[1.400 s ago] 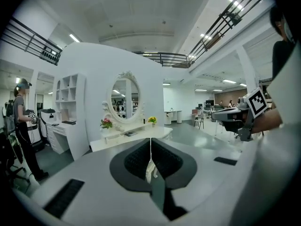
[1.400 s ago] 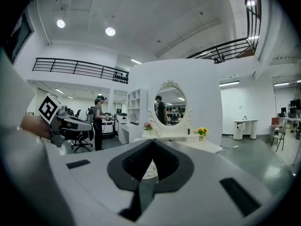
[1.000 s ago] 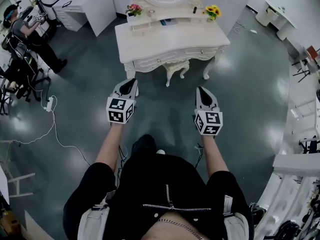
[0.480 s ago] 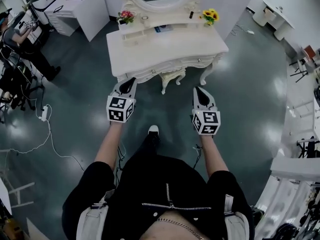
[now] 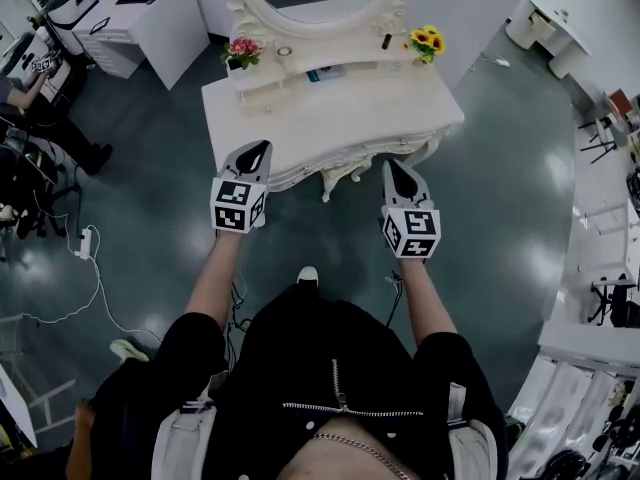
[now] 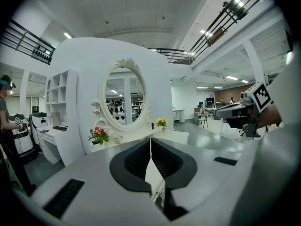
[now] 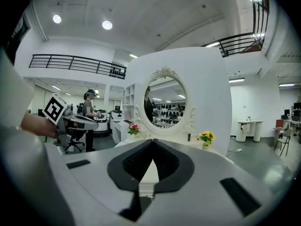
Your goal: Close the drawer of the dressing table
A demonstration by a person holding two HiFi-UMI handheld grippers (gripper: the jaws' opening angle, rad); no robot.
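2 clenched, empty tools, left tool [image 5: 257, 150] and right tool [image 5: 393, 166], hover by the dressing table [image 5: 330, 118]; approach step, drawer push comes next.

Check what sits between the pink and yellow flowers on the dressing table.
Head view: between the pink flowers and yellow flowers, at the back of the dressing table, sit a small round pot, a flat bluish item and a dark bottle.

Large open lab hall: white desks [image 5: 120, 28], mezzanine railing [image 7: 75, 64], floor cables [image 5: 97, 286].
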